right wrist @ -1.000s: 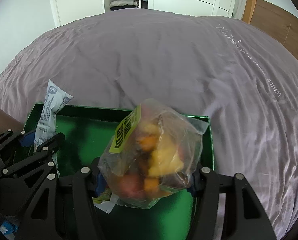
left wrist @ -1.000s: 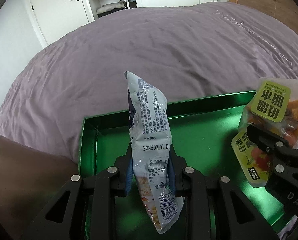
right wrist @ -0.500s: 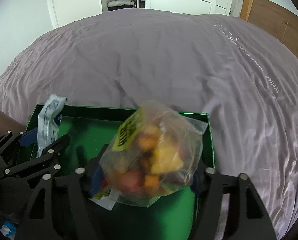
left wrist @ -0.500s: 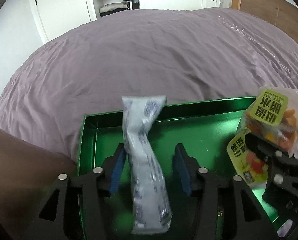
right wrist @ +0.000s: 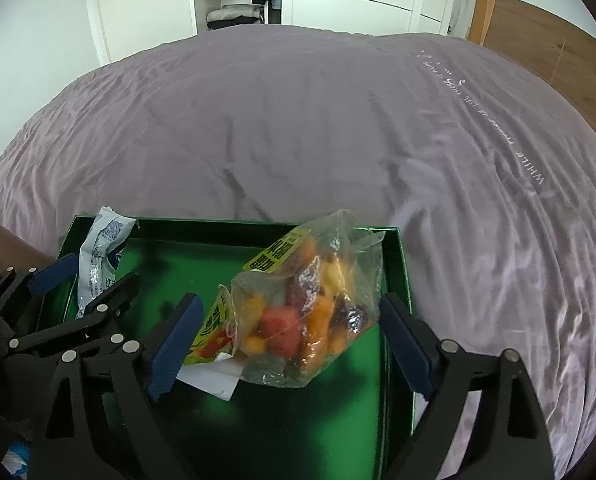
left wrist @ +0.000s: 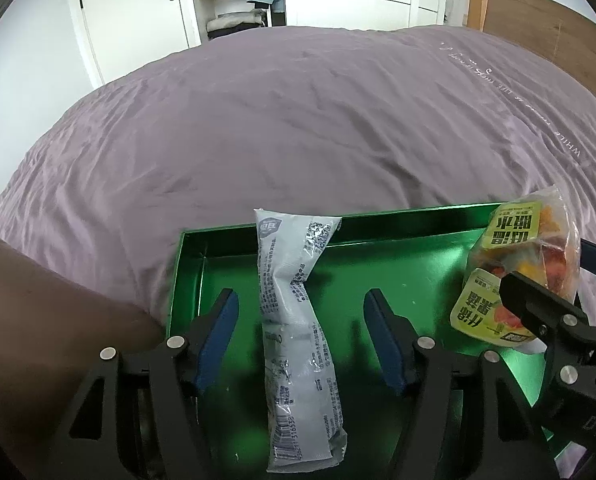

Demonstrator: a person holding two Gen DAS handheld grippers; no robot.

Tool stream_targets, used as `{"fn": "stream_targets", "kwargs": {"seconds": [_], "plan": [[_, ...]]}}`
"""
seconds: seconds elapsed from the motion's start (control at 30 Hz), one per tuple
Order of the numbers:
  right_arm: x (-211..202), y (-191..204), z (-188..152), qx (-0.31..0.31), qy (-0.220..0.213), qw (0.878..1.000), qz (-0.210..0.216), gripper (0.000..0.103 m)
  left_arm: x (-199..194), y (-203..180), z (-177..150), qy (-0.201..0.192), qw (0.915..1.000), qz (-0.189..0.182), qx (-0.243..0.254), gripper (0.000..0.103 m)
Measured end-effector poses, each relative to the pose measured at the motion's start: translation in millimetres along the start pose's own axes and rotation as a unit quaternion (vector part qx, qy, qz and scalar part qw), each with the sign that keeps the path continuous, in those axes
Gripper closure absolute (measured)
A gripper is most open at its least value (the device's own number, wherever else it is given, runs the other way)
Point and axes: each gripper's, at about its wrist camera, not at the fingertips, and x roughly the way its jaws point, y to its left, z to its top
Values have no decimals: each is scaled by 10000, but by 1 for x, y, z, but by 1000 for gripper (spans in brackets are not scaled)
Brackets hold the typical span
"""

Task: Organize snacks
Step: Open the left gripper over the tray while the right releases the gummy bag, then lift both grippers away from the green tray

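Note:
A shiny green tray (left wrist: 398, 268) lies on the purple bed. In the left wrist view a long grey-white snack packet (left wrist: 293, 320) lies in the tray between the blue pads of my left gripper (left wrist: 298, 312), whose jaws are opening and touch nothing. The right wrist view shows a clear bag of coloured dried fruit (right wrist: 306, 316) with a yellow-green label, resting in the tray (right wrist: 394, 280) between the pads of my right gripper (right wrist: 289, 320); its jaws are opening too, clear of the bag. The same fruit bag (left wrist: 514, 276) appears at the right of the left wrist view.
The purple bedspread (right wrist: 298, 128) spreads out beyond the tray. White wardrobe doors and an open shelf with folded clothes (left wrist: 233, 20) stand at the far end. A wooden headboard (right wrist: 538, 44) is at the right. A person's arm (left wrist: 37, 320) is at the left.
Both grippers have opened. The grey packet dropped from upright in the left jaws to lying flat in the tray. The fruit bag settled into the tray as the right jaws let go.

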Motion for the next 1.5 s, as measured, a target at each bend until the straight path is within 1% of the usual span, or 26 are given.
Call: {"fn": "stream_targets", "kwargs": {"seconds": [0.33, 0.57, 0.97, 1.13, 1.27, 1.4, 1.5], "plan": [[-6, -2, -8, 240, -236, 9994, -6, 7, -2, 3, -4, -57, 10000, -44, -44, 44], [-15, -3, -17, 408, -476, 9980, -72, 0, -4, 3, -5, -135, 9999, -79, -34, 44], [-34, -3, -25, 524, -640, 9964, -198, 0, -15, 3, -6, -241, 9996, -159, 13, 44], [-50, -4, -29, 546, -597, 9963, -293, 0, -30, -2, -5, -335, 9991, -253, 66, 44], [-66, -5, -37, 607, -470, 9964, -365, 0, -47, -3, -7, -394, 9984, -371, 169, 44], [-78, -2, -49, 602, -106, 9974, -372, 0, -63, -5, -10, -489, 9973, -410, 352, 43], [-89, 3, -57, 570, 69, 9978, -337, 0, -72, -4, -11, -521, 9968, -423, 435, 42]]}}
